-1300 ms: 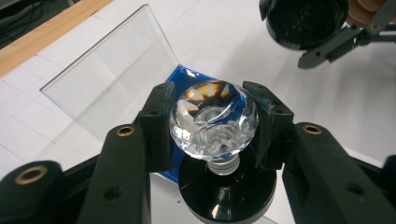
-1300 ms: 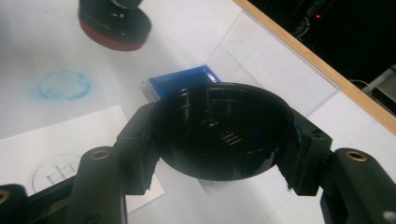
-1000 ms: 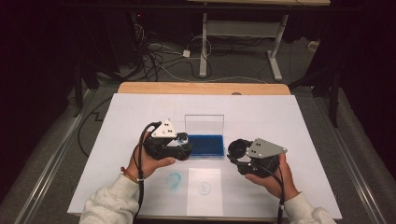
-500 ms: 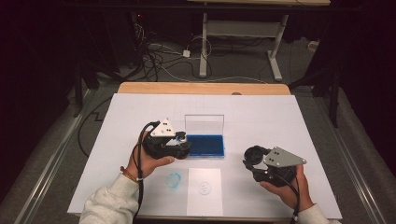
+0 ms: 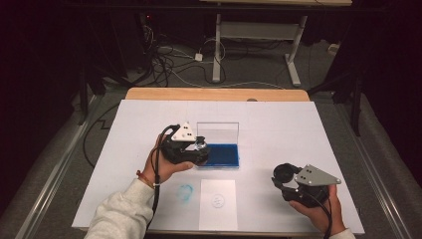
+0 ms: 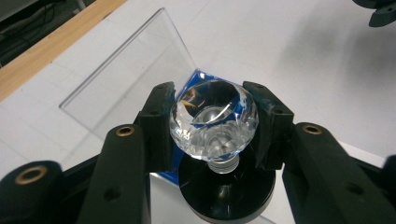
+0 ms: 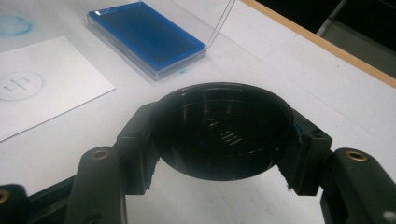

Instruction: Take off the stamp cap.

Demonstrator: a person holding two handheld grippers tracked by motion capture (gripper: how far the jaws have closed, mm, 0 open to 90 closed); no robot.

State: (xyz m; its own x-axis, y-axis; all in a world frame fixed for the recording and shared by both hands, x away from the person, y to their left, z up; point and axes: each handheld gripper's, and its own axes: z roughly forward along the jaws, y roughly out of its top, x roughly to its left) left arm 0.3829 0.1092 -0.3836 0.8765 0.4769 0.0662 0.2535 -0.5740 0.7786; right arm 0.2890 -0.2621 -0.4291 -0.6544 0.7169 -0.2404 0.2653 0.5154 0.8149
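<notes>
A clear-topped stamp point(image 6: 214, 122) is being held by the left tongs point(image 6: 212, 123) over the blue ink pad point(image 5: 221, 155). Its black cap point(image 7: 219, 130) is being gripped by the right tongs point(image 7: 219, 135), well apart. The paper point(image 5: 218, 204) is already marked.

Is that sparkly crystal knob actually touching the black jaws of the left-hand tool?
Touching. In the left gripper view the left gripper has its jaws pressed against both sides of the faceted crystal knob, with no gap on either side.
</notes>
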